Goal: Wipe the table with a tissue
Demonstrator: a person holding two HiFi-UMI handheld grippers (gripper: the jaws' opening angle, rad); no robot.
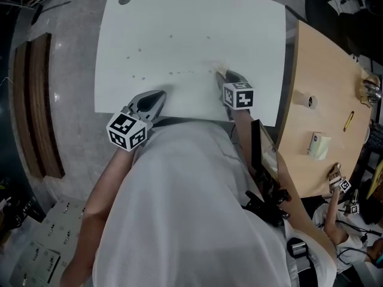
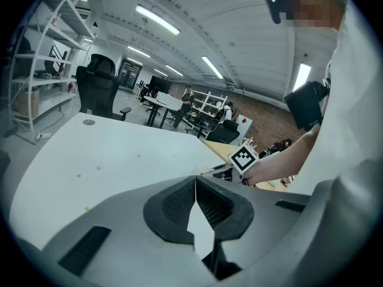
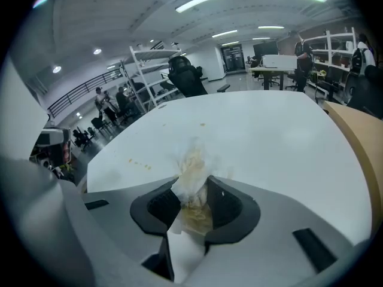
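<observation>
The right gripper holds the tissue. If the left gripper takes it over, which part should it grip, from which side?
Probably the crumpled tuft of the tissue sticking out beyond the right gripper, approached from the front, facing its jaws. Only that end is free; the rest is pinched. The left gripper, shut, must open first.

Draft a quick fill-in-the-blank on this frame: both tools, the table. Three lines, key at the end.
1. The right tool is clamped on a stained ___.
2. The left tool holds nothing; its jaws are ___.
3. Small brown specks dot the ___ table in front of the person.
Missing words: tissue; shut; white.
</observation>
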